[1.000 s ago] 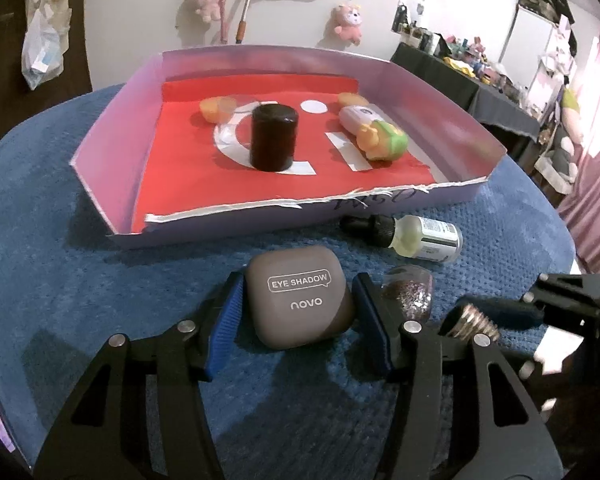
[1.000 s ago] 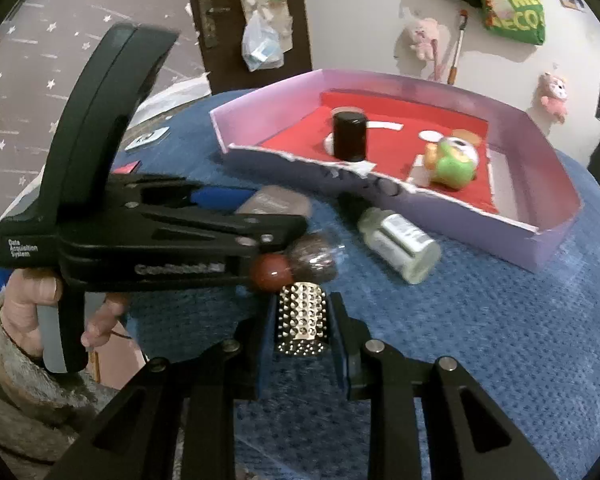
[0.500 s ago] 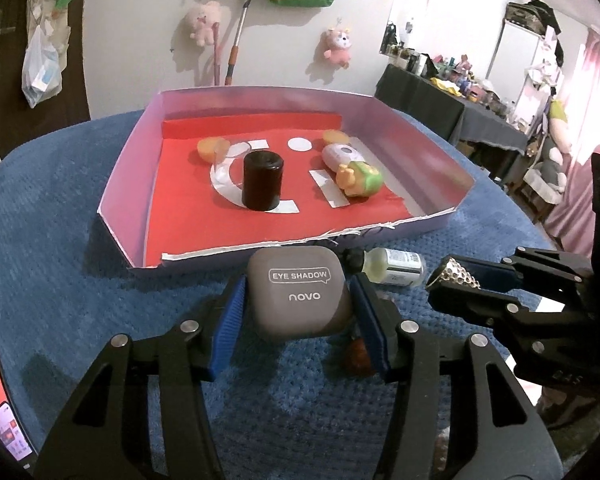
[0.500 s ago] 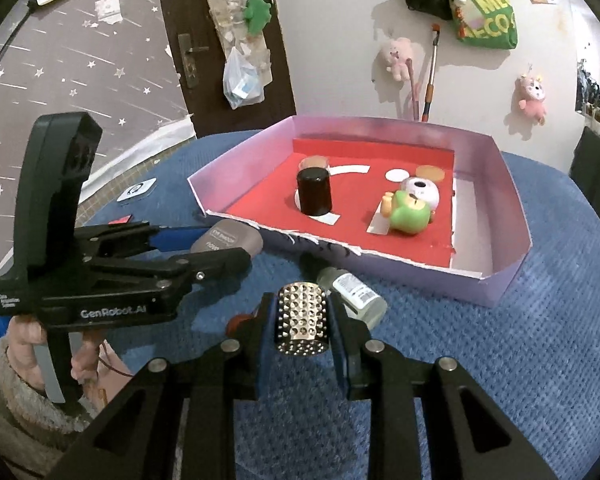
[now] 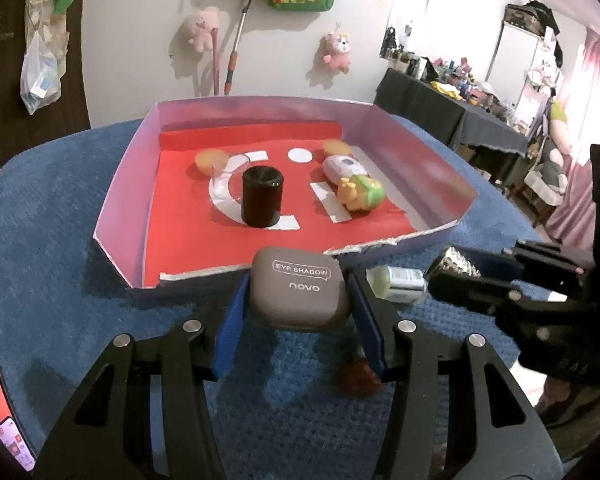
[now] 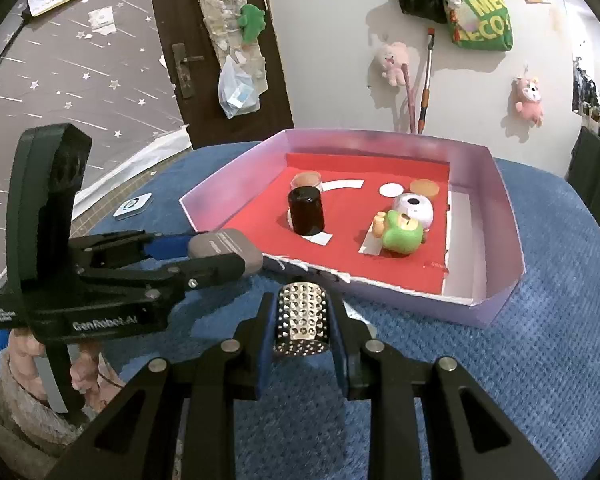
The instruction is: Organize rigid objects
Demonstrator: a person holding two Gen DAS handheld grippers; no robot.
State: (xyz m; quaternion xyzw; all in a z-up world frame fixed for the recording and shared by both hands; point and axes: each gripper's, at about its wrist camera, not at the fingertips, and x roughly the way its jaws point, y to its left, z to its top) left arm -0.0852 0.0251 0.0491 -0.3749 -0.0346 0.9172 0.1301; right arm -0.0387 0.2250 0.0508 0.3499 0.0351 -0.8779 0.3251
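Note:
My left gripper (image 5: 298, 308) is shut on a grey-brown eye shadow case (image 5: 298, 294) and holds it in the air in front of the pink tray's near wall (image 5: 204, 278); the case also shows in the right wrist view (image 6: 226, 250). My right gripper (image 6: 302, 318) is shut on a studded silver cylinder (image 6: 302, 318), lifted above the blue cloth; it shows in the left wrist view (image 5: 456, 266) at the right. The tray's red floor (image 5: 188, 236) holds a black jar (image 5: 262, 196), a green toy (image 5: 362, 192), a white round object (image 5: 342, 168) and two orange lids.
A small clear bottle (image 5: 398, 280) lies on the blue cloth (image 5: 60, 240) before the tray. A dark red-brown object (image 5: 358, 376) lies under my left gripper. A phone (image 5: 4, 396) lies at the left edge. A dark table with clutter stands at the back right.
Both grippers have risen and moved toward the tray with their objects. The bottle and the red-brown object stay on the cloth.

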